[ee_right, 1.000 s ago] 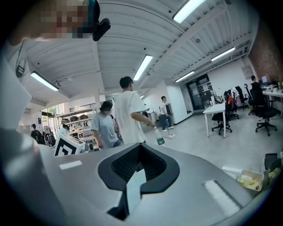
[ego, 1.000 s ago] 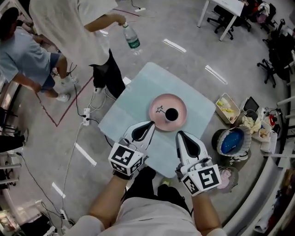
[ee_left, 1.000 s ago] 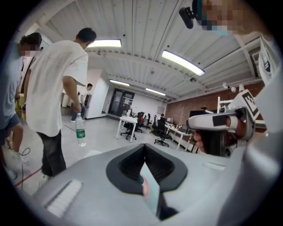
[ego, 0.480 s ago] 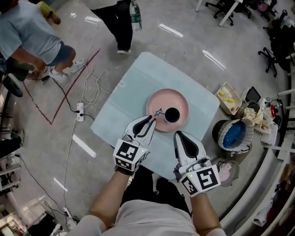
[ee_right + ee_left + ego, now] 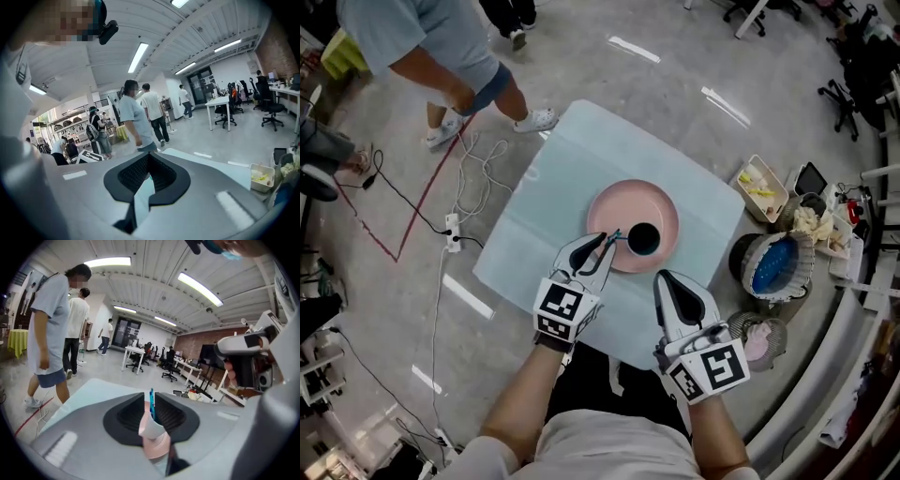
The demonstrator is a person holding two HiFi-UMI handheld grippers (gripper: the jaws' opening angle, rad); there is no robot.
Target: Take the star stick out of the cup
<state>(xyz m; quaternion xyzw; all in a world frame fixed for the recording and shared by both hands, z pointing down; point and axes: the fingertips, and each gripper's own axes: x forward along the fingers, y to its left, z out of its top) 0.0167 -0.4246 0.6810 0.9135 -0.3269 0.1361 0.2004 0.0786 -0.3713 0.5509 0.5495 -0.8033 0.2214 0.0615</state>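
Left gripper [image 5: 600,246], jaws narrowly apart, is bracketing the star stick [image 5: 151,404] standing in the cup [image 5: 152,428] at frame centre; the stick is appearing thin, light and bendable, favouring a mid-shaft pinch, while right gripper [image 5: 669,280] is idling, jaws together.

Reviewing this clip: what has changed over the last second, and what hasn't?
The left gripper moved forward over the pink plate to the star stick. The stick now stands between its slightly parted jaws, with no clamping visible yet. Unchanged: the stick still sits in the cup on the plate, and the right gripper stays shut and empty at the near side of the table.
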